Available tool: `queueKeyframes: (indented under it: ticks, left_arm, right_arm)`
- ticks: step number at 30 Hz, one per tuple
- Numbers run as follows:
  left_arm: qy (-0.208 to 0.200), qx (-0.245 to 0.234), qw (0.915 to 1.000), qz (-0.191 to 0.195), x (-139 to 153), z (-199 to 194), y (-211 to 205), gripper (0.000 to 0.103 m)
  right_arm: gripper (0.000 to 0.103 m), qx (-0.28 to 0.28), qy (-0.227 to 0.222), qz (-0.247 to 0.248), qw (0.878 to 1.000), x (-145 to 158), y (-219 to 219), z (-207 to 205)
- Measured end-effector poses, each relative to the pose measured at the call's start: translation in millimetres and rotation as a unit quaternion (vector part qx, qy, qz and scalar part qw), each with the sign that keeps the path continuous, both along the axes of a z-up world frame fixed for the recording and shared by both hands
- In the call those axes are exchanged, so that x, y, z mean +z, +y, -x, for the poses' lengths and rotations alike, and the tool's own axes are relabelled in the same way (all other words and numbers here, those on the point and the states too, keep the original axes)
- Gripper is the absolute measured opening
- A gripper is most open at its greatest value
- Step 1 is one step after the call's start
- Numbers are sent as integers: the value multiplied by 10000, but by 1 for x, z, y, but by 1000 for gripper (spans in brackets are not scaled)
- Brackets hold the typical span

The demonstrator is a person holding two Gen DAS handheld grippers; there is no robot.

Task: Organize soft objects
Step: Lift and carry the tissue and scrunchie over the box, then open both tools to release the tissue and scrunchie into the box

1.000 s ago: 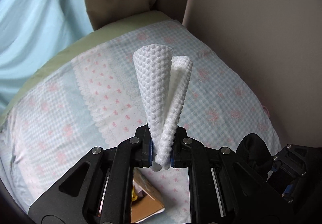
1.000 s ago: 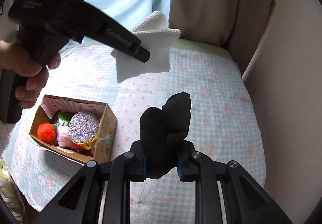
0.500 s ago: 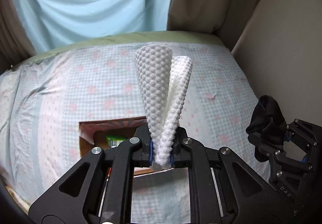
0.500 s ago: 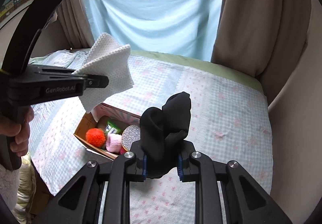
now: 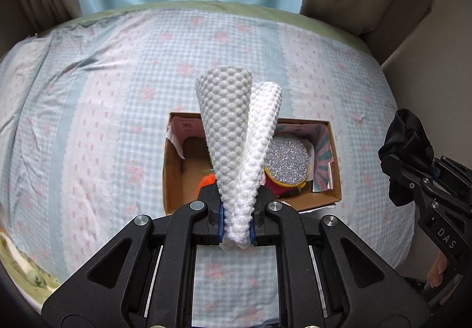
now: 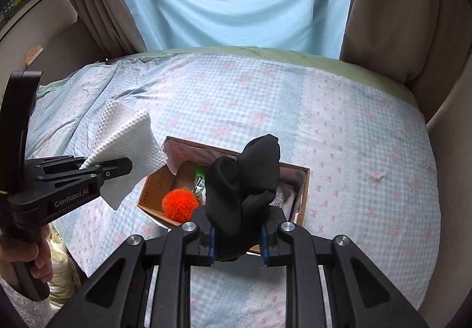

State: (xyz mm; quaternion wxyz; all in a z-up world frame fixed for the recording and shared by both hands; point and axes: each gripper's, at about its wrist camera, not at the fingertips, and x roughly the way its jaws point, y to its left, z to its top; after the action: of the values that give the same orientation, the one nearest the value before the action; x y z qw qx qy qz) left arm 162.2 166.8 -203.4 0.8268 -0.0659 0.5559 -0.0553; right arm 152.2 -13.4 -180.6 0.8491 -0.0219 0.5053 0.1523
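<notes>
My left claw (image 5: pixel 236 227) pinches a white waffle cloth (image 5: pixel 236 133); my right claw (image 6: pixel 237 239) pinches a black sock (image 6: pixel 247 180).

In the left wrist view the white cloth stands up at the centre of the frame and hides part of the cardboard box (image 5: pixel 174 174) behind it; the silver glitter disc (image 5: pixel 287 163) shows to the right of the cloth. The right wrist view shows what the left one hides: the orange pompom (image 6: pixel 180 204) in the near left corner of the box, just beside the sock. The box lies on the checked bedsheet (image 6: pixel 368 151), low in the centre of both frames, beyond my fingertips.
</notes>
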Motion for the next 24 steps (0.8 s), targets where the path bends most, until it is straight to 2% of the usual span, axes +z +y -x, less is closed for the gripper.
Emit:
queueKeyframes:
  ticks: [11,14,19,24]
  left_arm:
    - [797,-253,9965,77,-92,-52,29,10]
    - [908,-243,9955,151,-103,-65,29,10]
    - [1146,-386,9926,-70,-126,-84,19,10]
    - [1260,-349,9914,-108,-135,-91,21,10]
  right_arm:
    - [20,-539,710,136,9959,-71,22,-46]
    - [20,-545,874,158,9946,-85,25,-58]
    - [20,-410,1110,200,9928,-112,30,-80]
    - [20,-179,1366,360,9898,-133,33,-87]
